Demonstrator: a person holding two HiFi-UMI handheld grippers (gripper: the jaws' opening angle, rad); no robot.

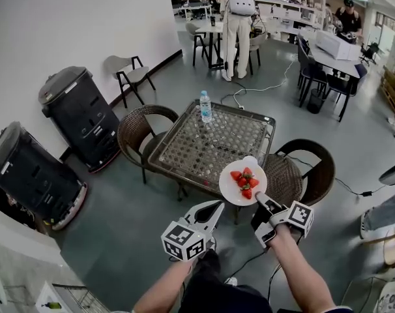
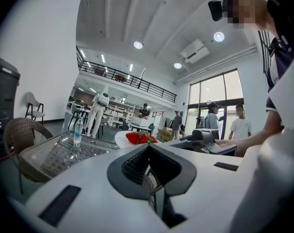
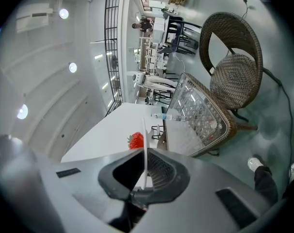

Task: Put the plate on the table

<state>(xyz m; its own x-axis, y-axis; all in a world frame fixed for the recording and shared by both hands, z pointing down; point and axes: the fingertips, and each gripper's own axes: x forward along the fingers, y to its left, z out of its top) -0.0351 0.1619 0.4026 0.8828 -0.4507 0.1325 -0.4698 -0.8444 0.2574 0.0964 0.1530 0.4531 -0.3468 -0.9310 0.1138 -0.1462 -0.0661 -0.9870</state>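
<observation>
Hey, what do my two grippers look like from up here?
Both the left gripper and right gripper have white wedge-shaped shells with ribbed black pads. Each carries a white cube printed with black square markers. No sleeves cover the forearms.

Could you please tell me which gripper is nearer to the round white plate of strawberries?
Right. The right gripper is shut on the near rim of the round white plate of strawberries; the left gripper, shut and empty, sits just short of the plate's near-left edge.
</observation>
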